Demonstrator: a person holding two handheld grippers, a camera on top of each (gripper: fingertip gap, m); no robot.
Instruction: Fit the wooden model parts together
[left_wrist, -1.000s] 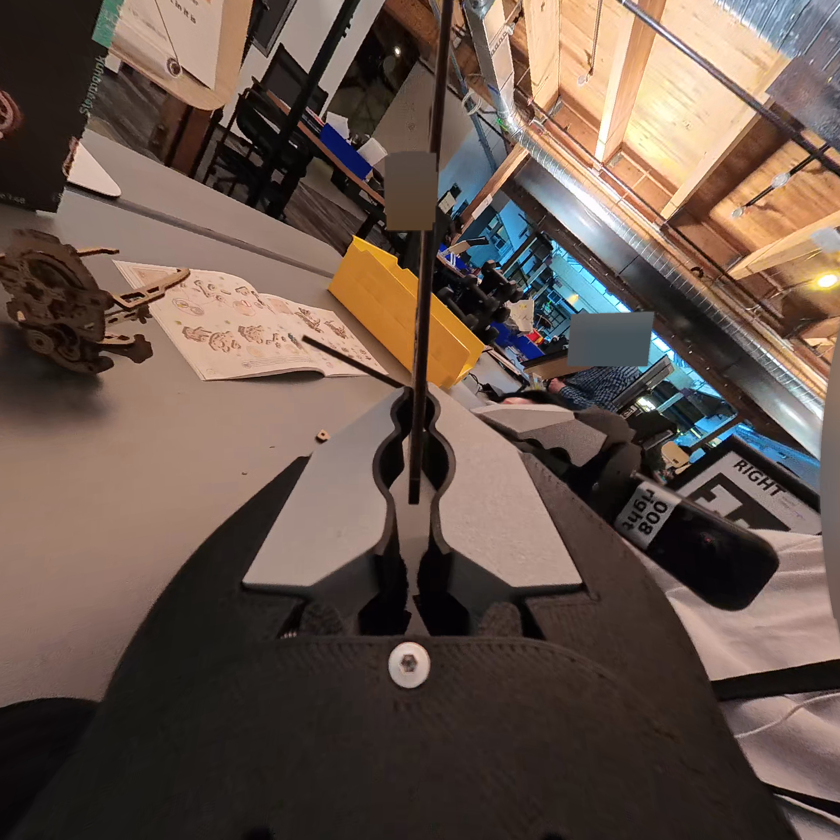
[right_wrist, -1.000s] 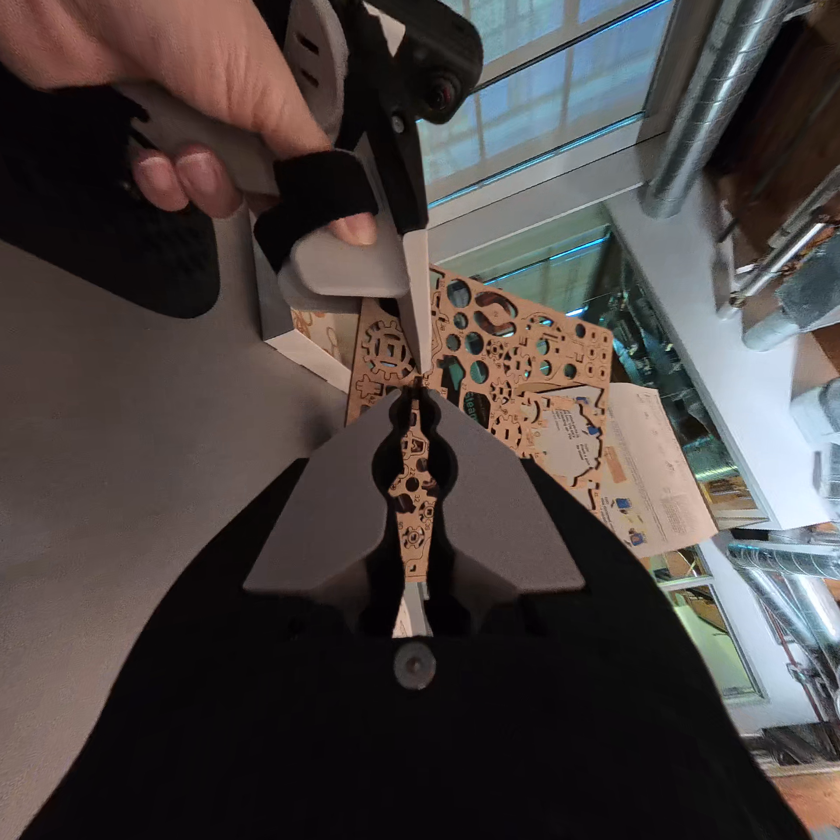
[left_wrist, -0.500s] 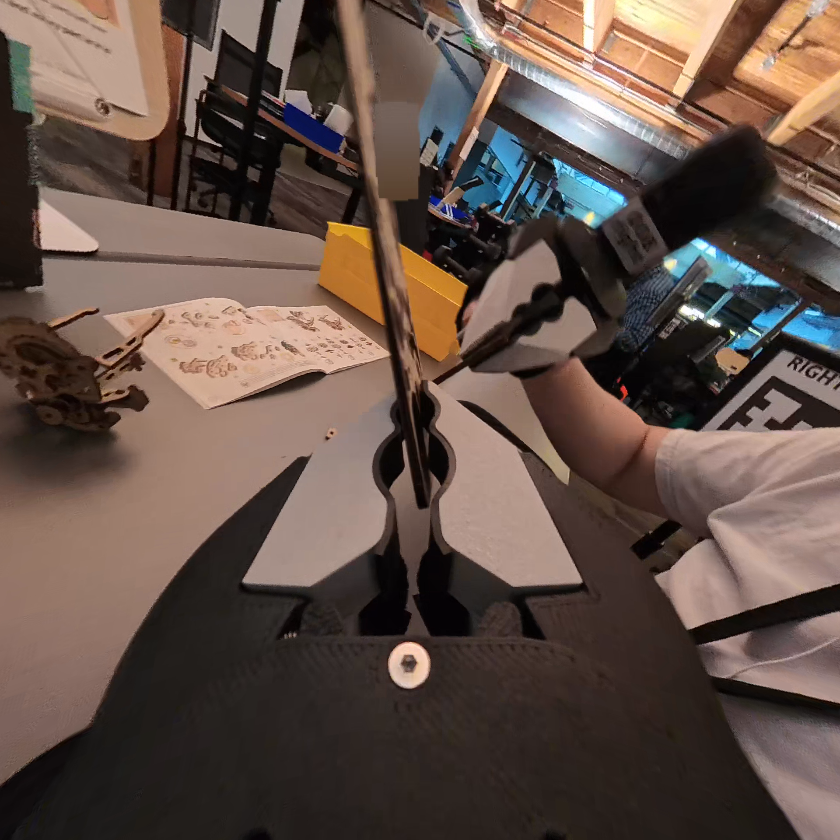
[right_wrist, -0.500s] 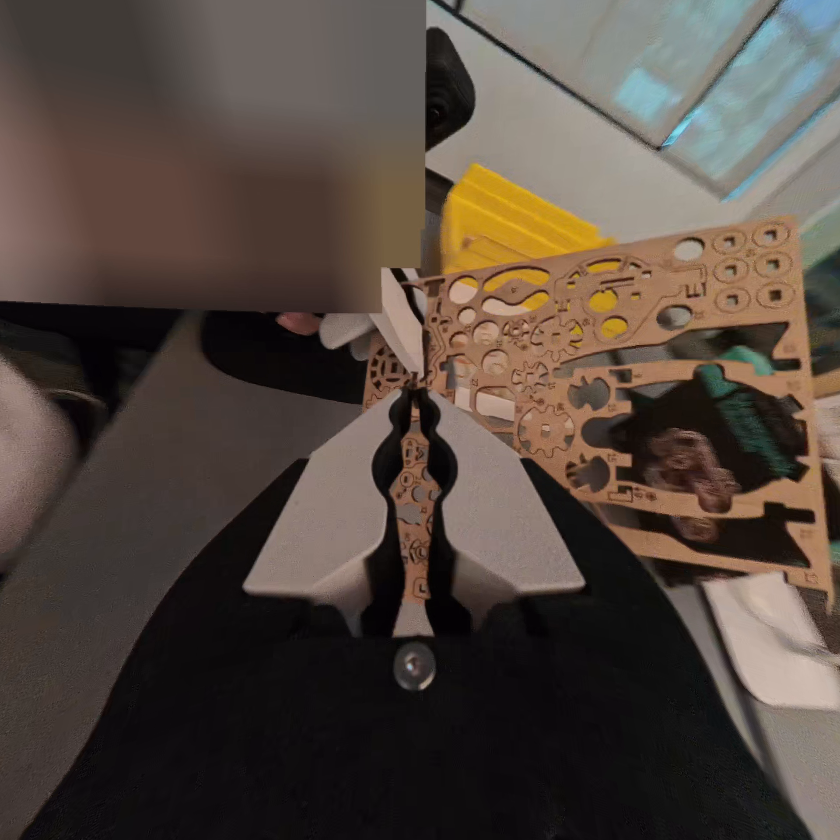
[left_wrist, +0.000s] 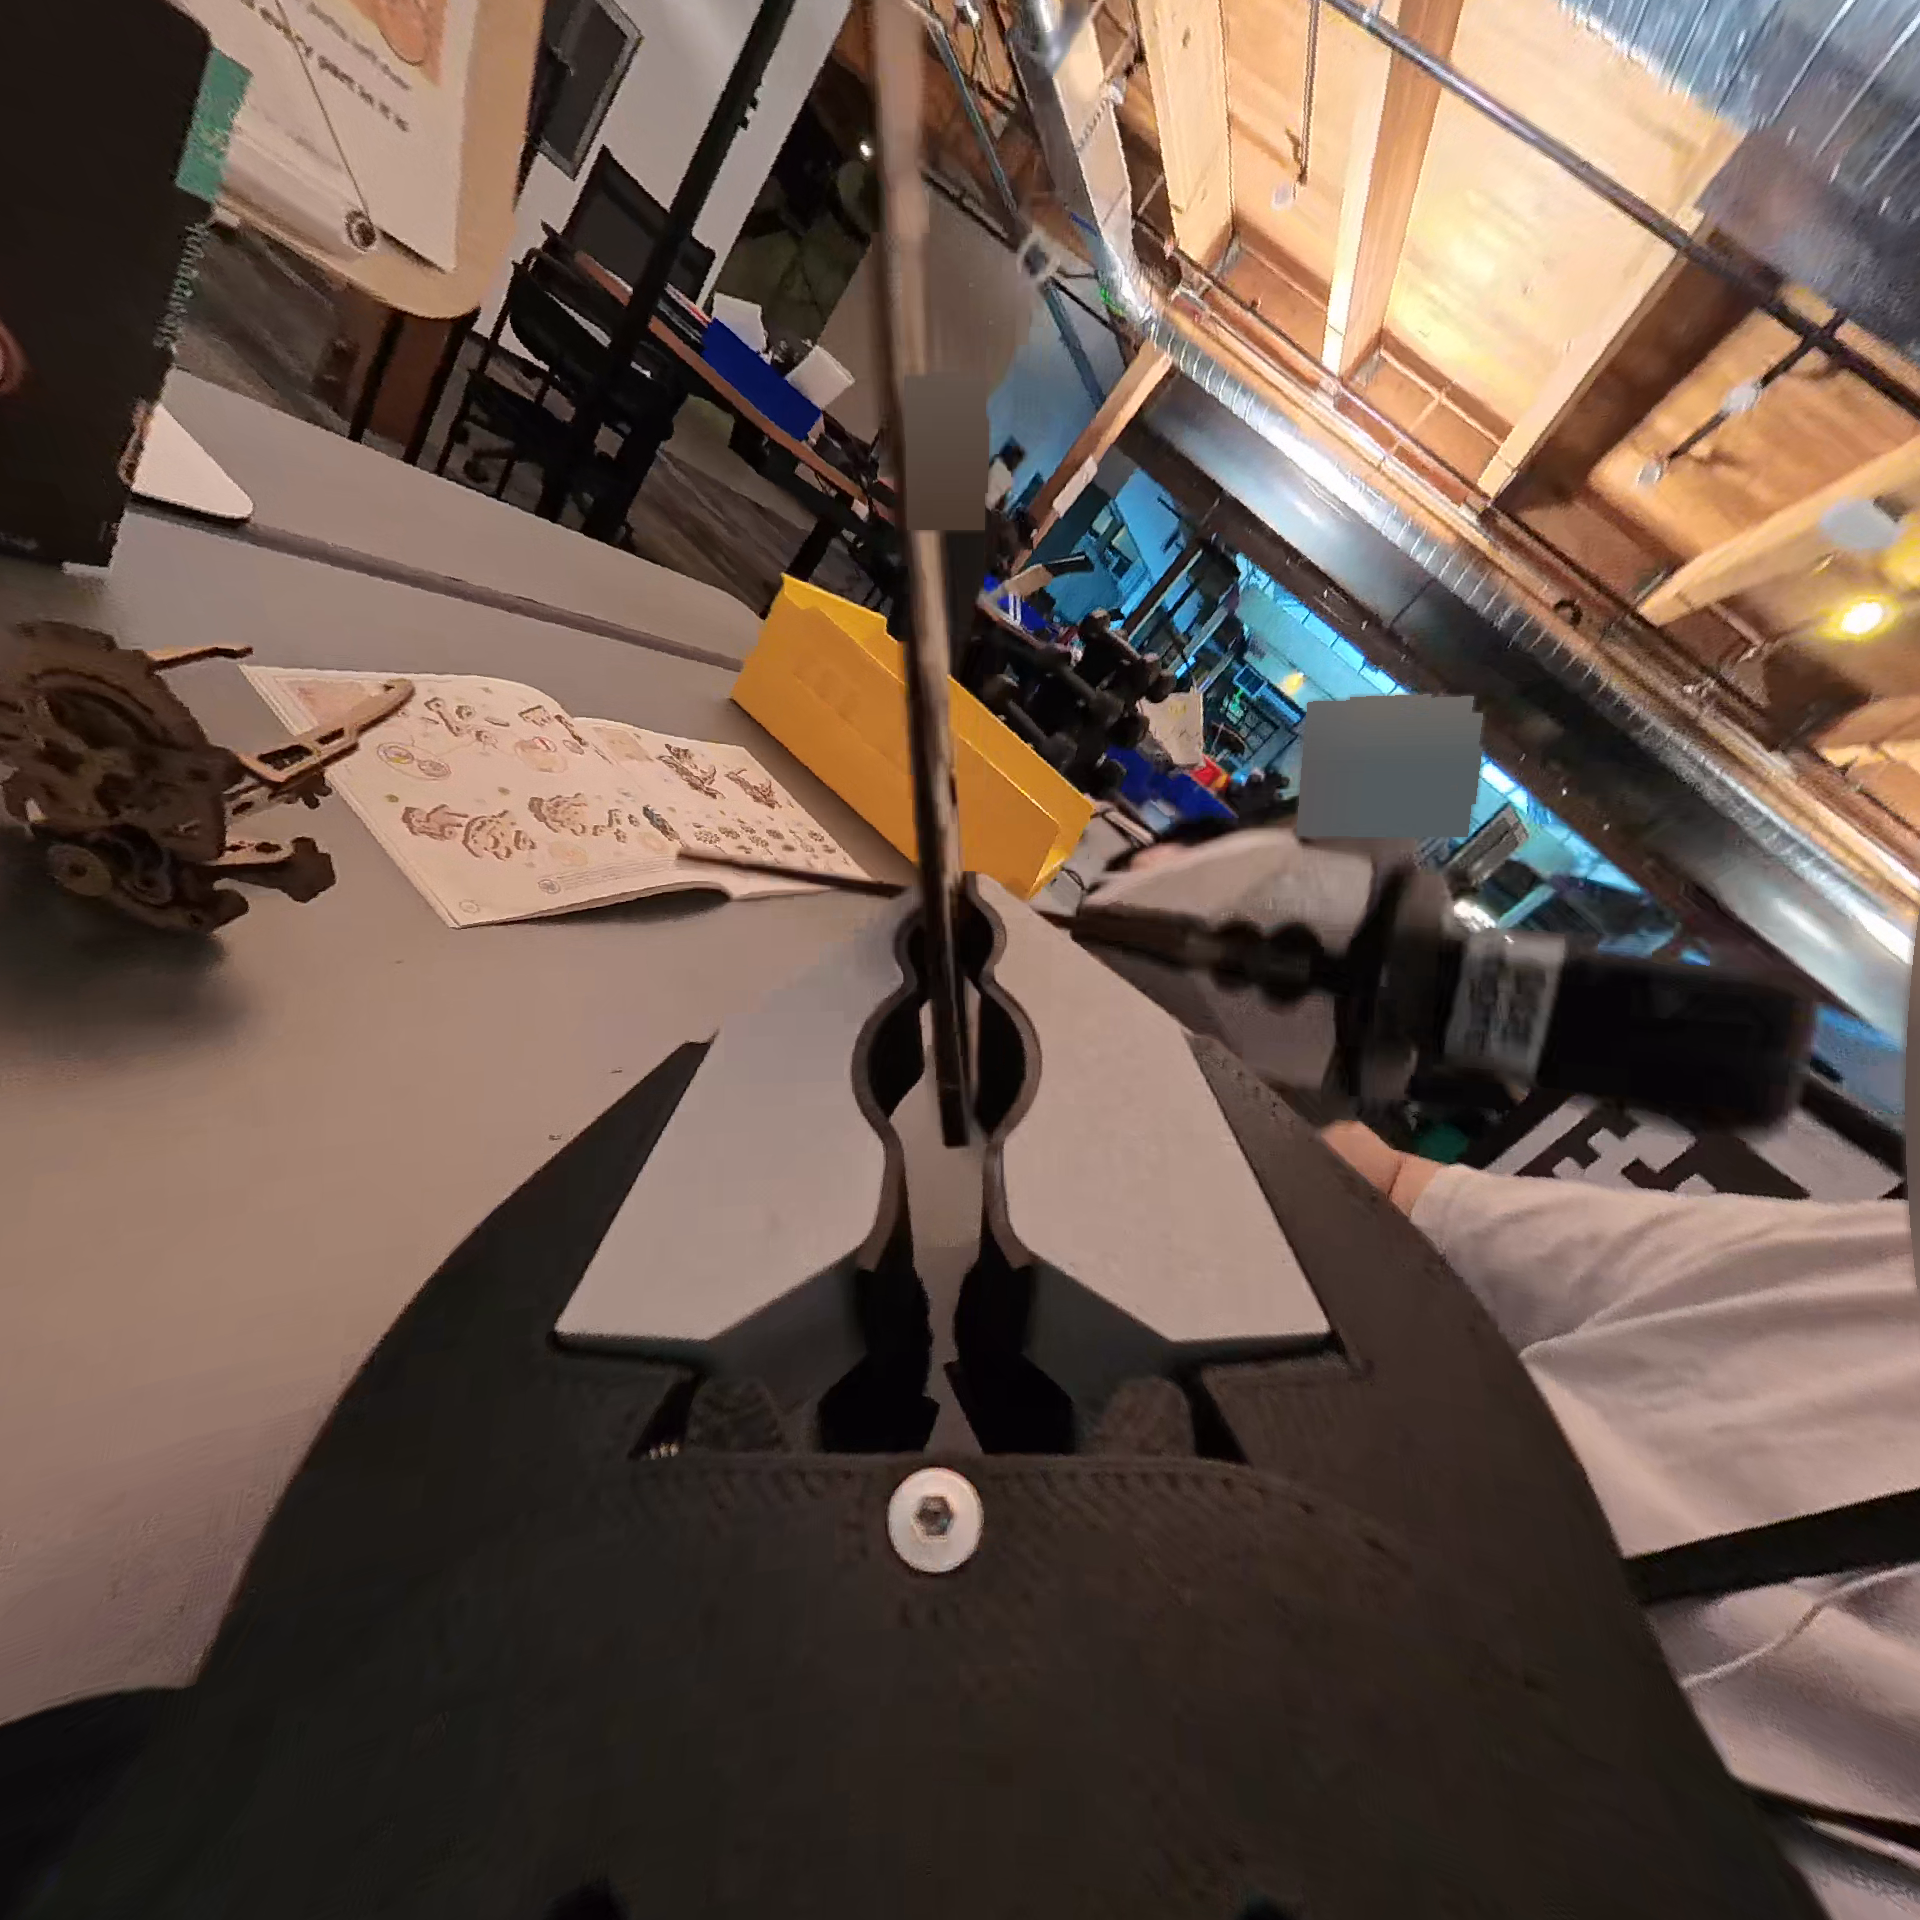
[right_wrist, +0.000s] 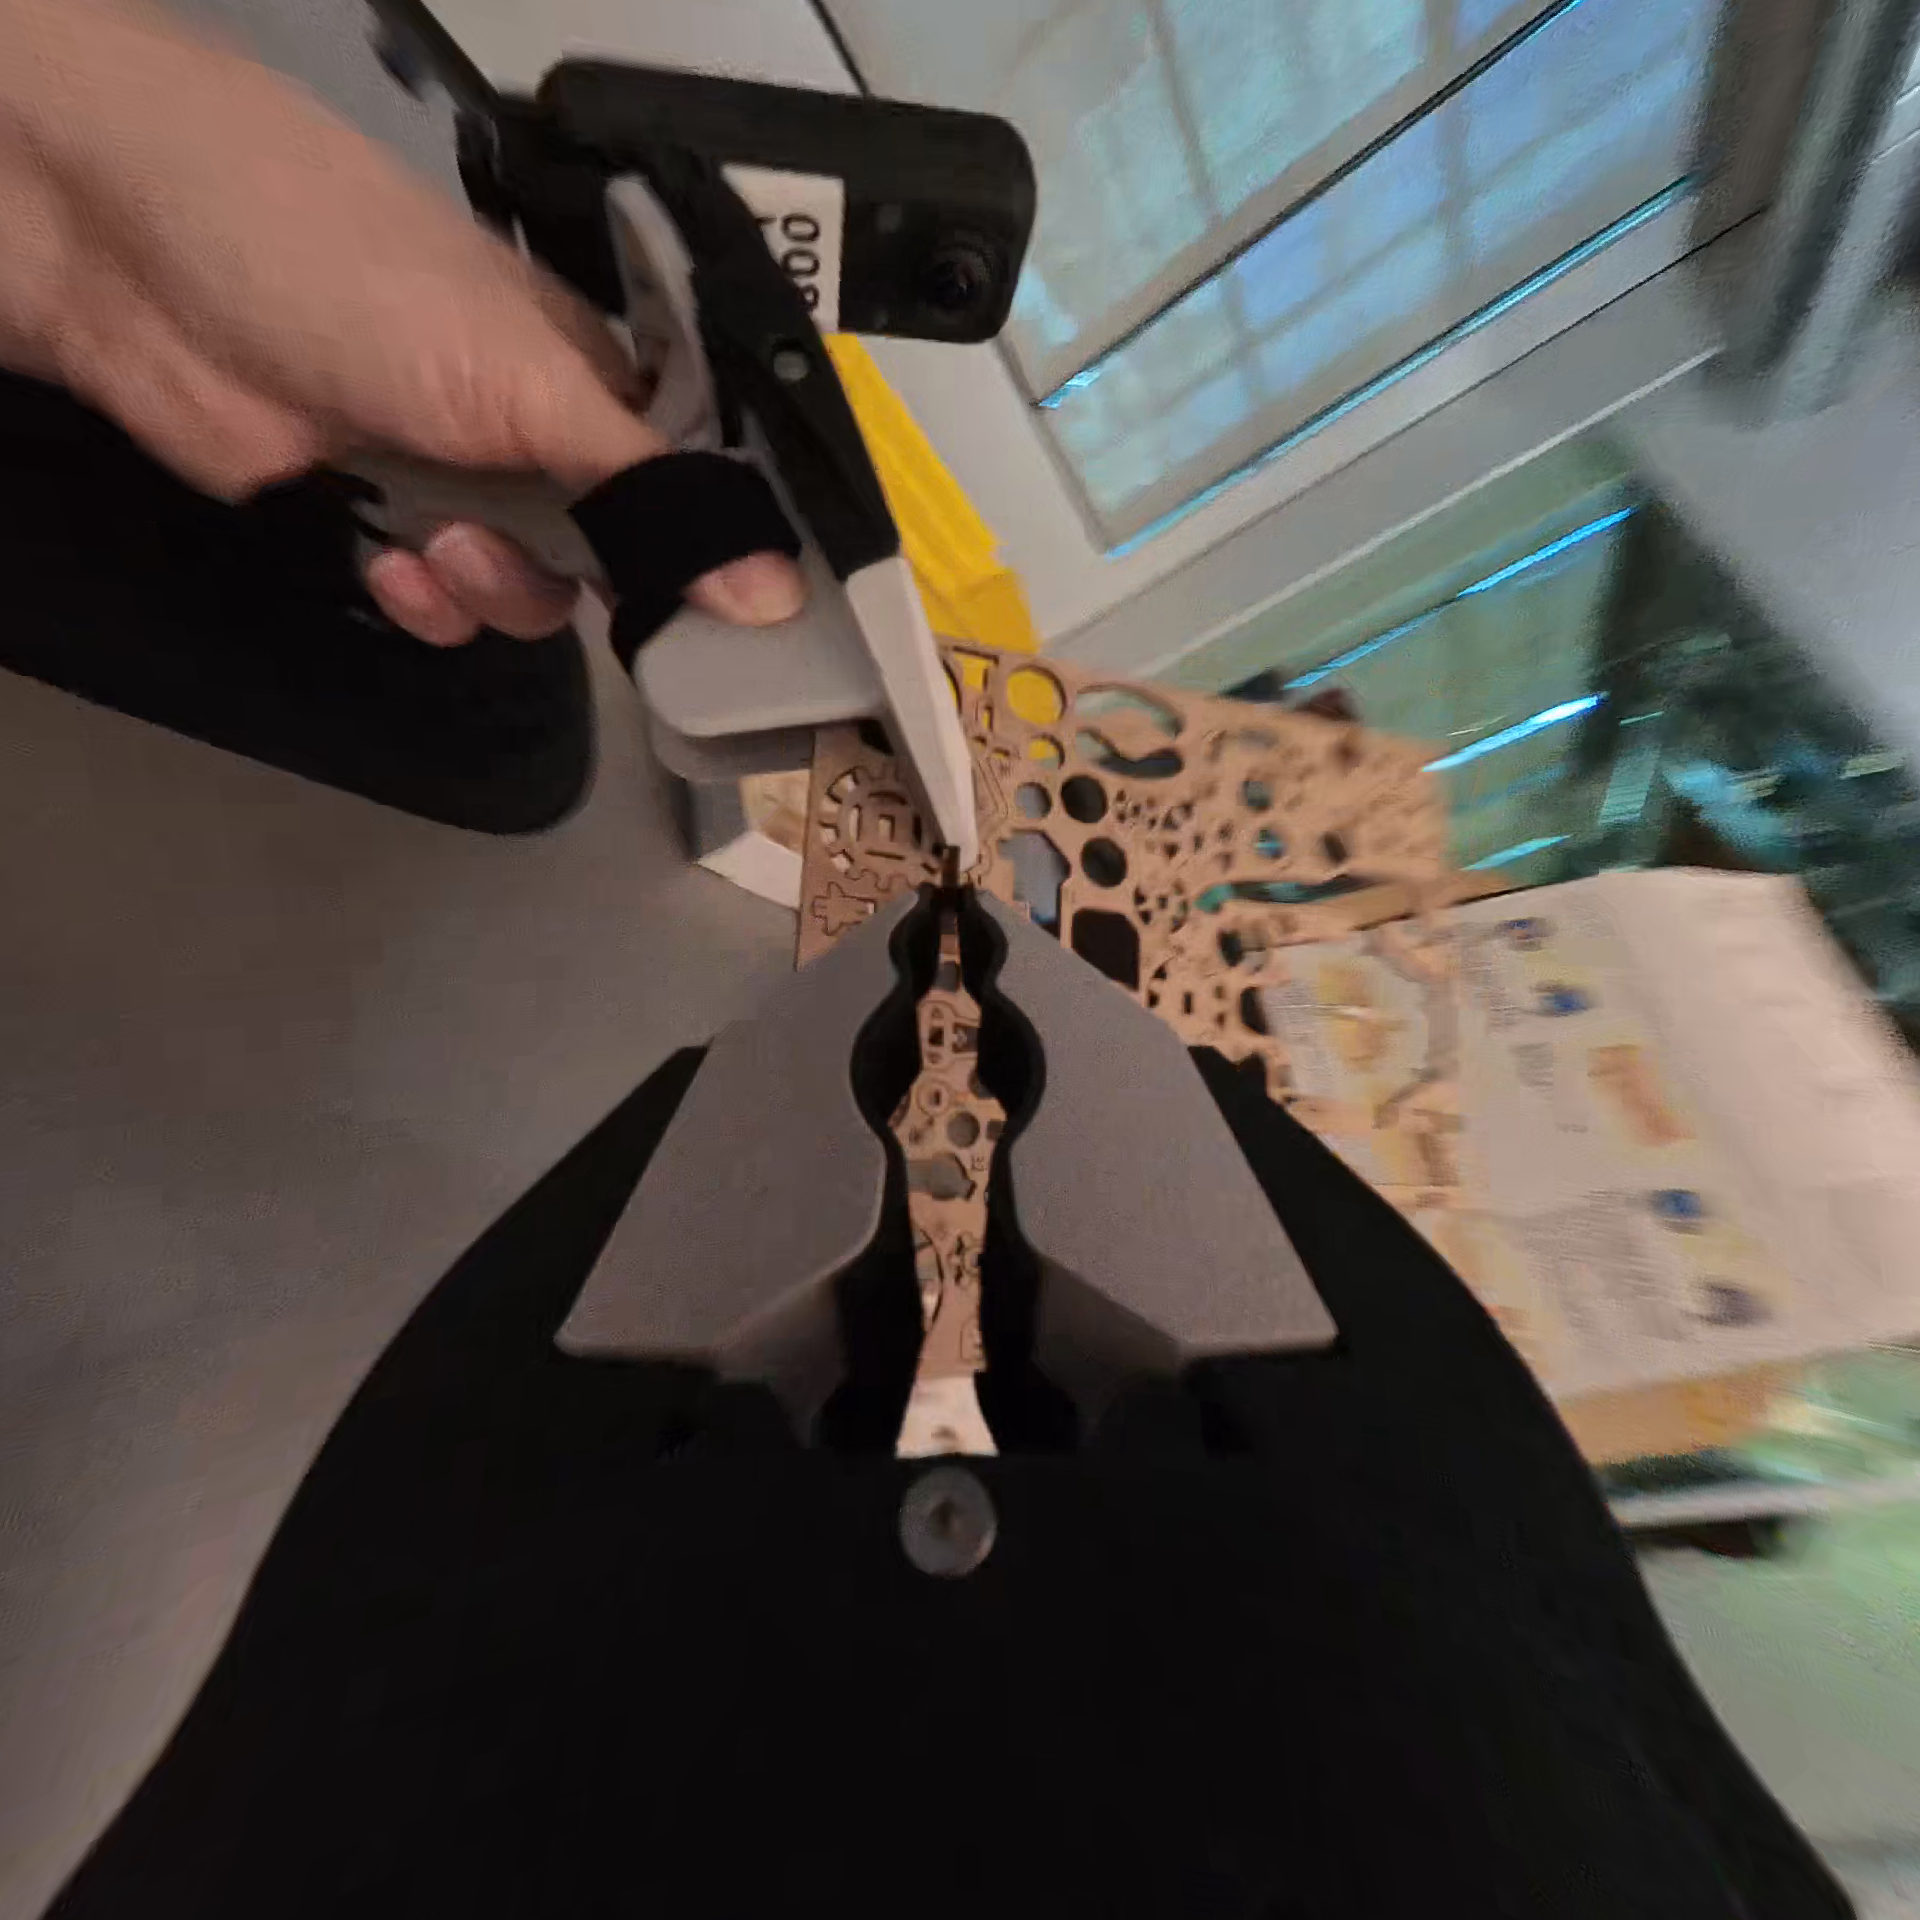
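Where both grippers pinch it, wooden sheet (right_wrist: 1195, 821) edge-on above table (left_wrist: 312, 1091).

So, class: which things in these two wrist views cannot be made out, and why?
- Wooden sheet, left wrist view: seen edge-on, face hidden.
- Booklet, right wrist view: motion blur.
- Small piece at the right hand-held gripper tips: too small.
- Assembled model, left wrist view: cut by the edge.

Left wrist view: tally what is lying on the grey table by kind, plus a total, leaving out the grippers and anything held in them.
Part-built wooden model: 1
Open instruction booklet: 1
Yellow bin: 1
Dark box at the far left edge: 1
Flat white piece beside that box: 1
Total: 5
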